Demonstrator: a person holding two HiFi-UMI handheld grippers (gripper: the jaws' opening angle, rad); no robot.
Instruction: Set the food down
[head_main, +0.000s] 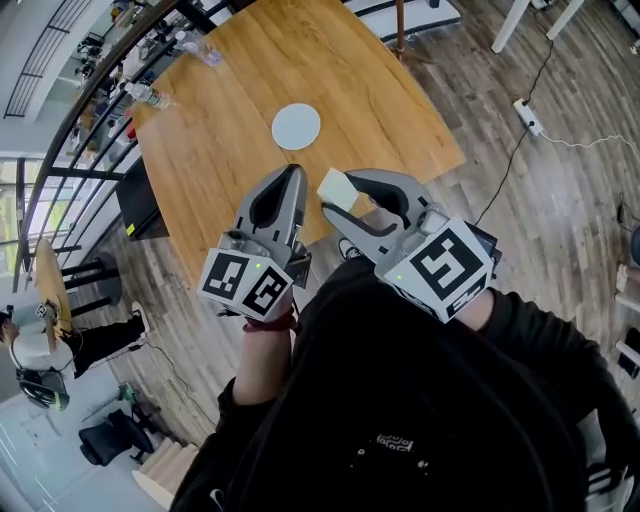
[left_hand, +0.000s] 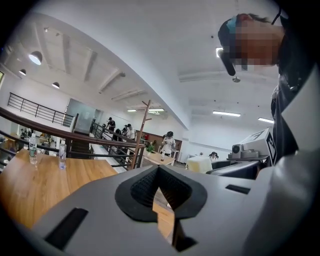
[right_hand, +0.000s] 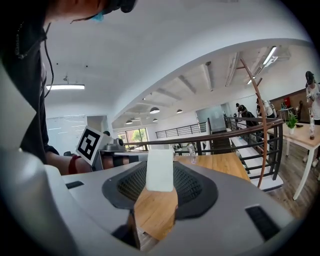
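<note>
Food (right_hand: 160, 172), pale slab with its flanks hidden, sits clamped in right tool (head_main: 338, 192); left tool (left_hand: 159, 169) closed, empty.

black sweatshirt (head_main: 420, 400), grey left gripper (head_main: 295, 172), right gripper (head_main: 336, 205), square-marked cubes (head_main: 247, 283).

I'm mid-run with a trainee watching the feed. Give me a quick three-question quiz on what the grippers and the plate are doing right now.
1. One word: are the left gripper's jaws open or shut?
2. True or false: the white plate already has food on it.
3. The pale food block is: A) lying on the plate; B) clamped between the right gripper's jaws; C) between the left gripper's jaws.

Key: 1 shut, with nothing between them. 2 false, the plate is bare. 3 B.
</note>
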